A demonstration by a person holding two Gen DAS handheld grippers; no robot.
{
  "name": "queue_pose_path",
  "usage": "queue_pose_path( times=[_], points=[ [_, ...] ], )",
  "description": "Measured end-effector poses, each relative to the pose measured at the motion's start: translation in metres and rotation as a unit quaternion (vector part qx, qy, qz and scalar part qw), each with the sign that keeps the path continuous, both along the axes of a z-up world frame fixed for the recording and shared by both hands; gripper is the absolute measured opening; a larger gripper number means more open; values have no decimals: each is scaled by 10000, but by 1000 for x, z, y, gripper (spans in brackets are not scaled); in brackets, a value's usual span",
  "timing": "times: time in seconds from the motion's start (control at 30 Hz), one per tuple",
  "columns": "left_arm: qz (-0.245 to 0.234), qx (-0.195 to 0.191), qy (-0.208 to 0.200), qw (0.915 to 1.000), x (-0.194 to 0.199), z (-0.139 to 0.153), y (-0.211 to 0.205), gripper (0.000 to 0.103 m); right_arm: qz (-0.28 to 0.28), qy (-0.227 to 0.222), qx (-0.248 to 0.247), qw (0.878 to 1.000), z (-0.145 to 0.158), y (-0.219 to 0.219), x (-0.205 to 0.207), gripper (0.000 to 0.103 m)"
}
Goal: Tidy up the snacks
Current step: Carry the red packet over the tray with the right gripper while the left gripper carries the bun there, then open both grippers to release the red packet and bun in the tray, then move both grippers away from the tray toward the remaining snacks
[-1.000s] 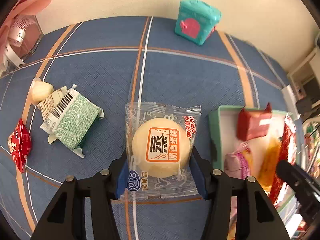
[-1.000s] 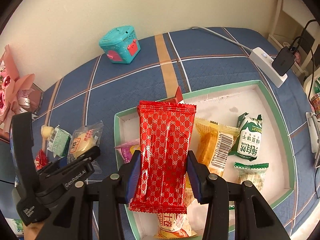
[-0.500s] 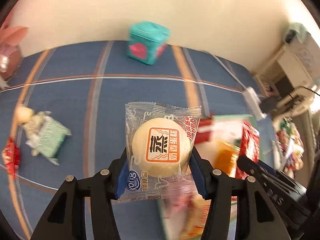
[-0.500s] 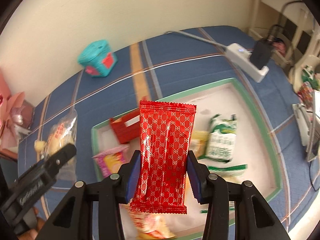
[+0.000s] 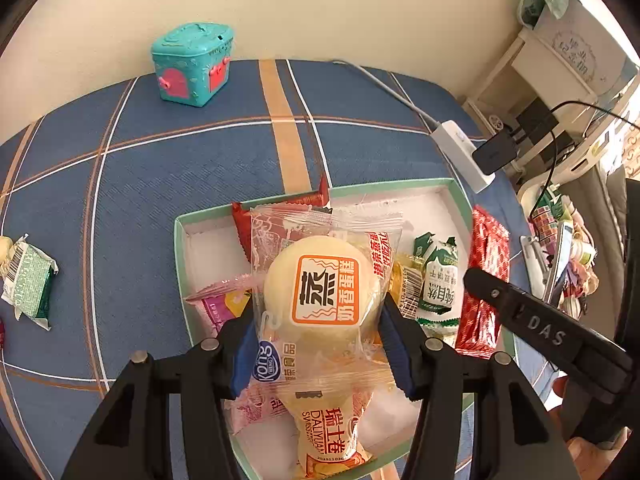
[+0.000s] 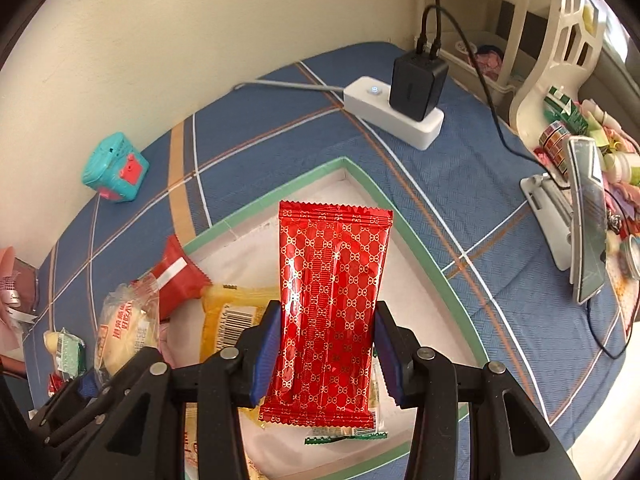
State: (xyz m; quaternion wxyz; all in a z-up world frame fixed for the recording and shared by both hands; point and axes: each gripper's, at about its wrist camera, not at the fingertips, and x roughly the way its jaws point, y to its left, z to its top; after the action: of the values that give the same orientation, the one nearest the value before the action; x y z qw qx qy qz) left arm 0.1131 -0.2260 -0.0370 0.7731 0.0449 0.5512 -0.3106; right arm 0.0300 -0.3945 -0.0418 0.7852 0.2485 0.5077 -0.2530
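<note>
My left gripper is shut on a clear-wrapped steamed cake and holds it over the green-rimmed box, which holds several snacks. My right gripper is shut on a red patterned packet and holds it above the same box. The right gripper and red packet show at the box's right edge in the left wrist view. The cake and left gripper show at lower left in the right wrist view.
A green-wrapped snack and small snacks lie on the blue plaid cloth left of the box. A teal toy box stands by the wall. A white power strip with black charger lies behind the box. Clutter and a phone stand sit at right.
My left gripper has carried the cake rightward from the cloth to over the box. My right gripper has swung right over the box's far corner, still holding the red packet.
</note>
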Motion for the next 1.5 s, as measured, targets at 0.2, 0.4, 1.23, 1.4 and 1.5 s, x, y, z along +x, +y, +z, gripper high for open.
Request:
queue_pose_path(
  times=[0.2,0.4,1.23,1.4,1.5],
  points=[
    [27,105,11,9999,0,-7,-4,57,117,229,140,9996,-18,3,7,48],
    [70,142,71,9998,1,-10,-4,57,174,322,150,9992,-24,7,9,49],
    [807,171,-188,9964,2,23,36,63,561,-160,-140,9982,27,36,3,49],
    [1206,255,-177,9922,5,21,61,64,742,-99,-114,9971,24,47,7,56],
    [1487,377,-164,9880,4,20,74,72,864,-41,-75,9962,20,54,9,61]
  ],
)
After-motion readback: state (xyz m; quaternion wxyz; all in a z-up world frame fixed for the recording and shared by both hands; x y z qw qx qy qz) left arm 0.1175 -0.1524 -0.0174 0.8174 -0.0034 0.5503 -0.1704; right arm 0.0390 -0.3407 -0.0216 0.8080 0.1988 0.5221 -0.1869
